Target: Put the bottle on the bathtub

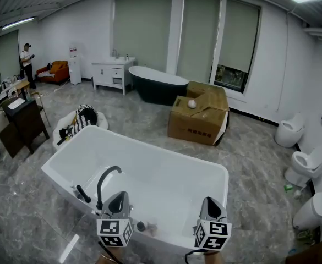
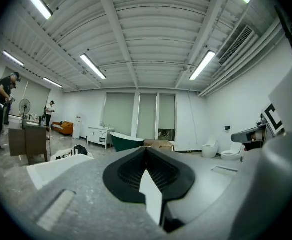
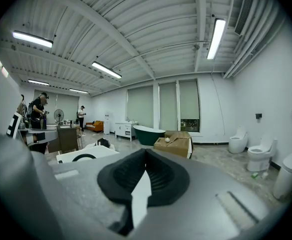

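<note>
Left tongs (image 1: 118, 196) and right tongs (image 1: 212, 201) sit side by side at the bottom of the head view, over the near rim of the white bathtub (image 1: 149, 147). Left: pads pressed together, nothing between. Right: same, pinched closed, empty.

On the near rim between them is a small item with a dark end and a pale body. It looks like the bottle (image 1: 146, 226) but is too small to confirm. It touches neither tongs.

A black faucet (image 1: 107, 181) arches up from the rim just ahead of the left tongs, partly blocking that corner.

Past the tub on the left is a white basket (image 1: 67, 124) holding striped cloth, with a dark bench (image 1: 26, 120) further left. Right of centre is a cardboard box (image 1: 199, 120) with a white ball (image 1: 192, 104) on top. Toilets (image 1: 289, 132) stand along the right wall.

At the far wall, under the blinds, are a dark green tub (image 1: 158, 87) and a white vanity (image 1: 112, 73). An orange sofa (image 1: 56, 70) and a standing person (image 1: 26, 62) are in the far left corner.
</note>
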